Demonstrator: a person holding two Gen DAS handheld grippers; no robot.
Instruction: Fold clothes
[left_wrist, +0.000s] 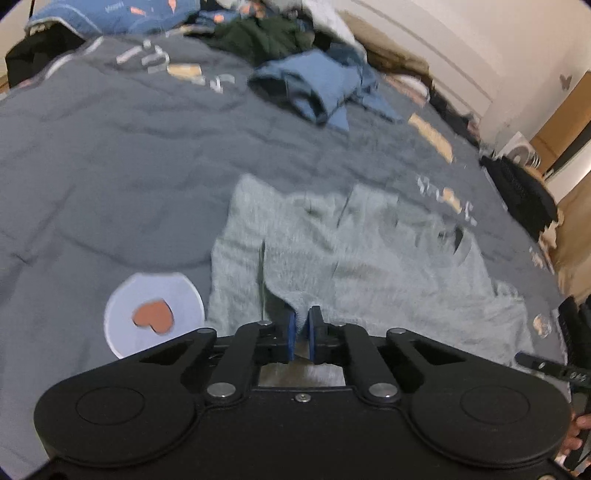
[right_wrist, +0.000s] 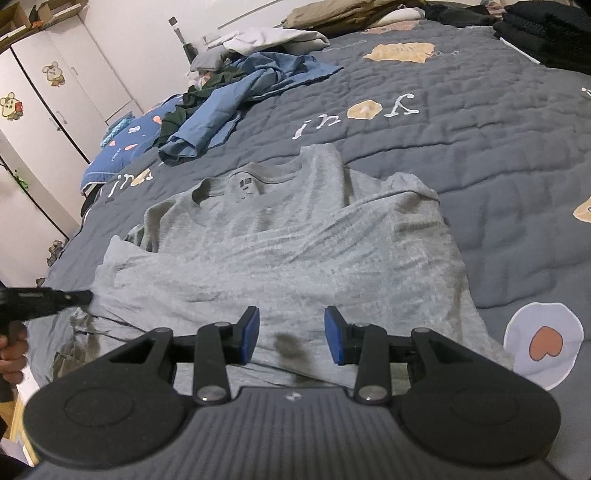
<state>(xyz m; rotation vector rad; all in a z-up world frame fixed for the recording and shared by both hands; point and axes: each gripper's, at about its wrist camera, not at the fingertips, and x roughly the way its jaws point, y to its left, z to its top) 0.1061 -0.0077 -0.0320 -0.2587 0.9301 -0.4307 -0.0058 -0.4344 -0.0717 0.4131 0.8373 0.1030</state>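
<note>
Shirt hem pinched by left claw; right claw spread above.

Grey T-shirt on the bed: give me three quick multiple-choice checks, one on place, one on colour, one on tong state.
1. Where does the grey T-shirt lie?
A. spread on the dark grey quilt
B. hanging on the wardrobe
C. on the floor

2. What colour is the heart on the round white patch?
A. green
B. orange-red
C. black

3. How do the tongs stand?
A. both open
B. both shut
C. left tongs shut on the shirt, right tongs open

Answers:
1 A, quilt shows all round the shirt.
2 B, both views show it.
3 C, the left pads pinch grey cloth; the right pads stand wide apart.
</note>
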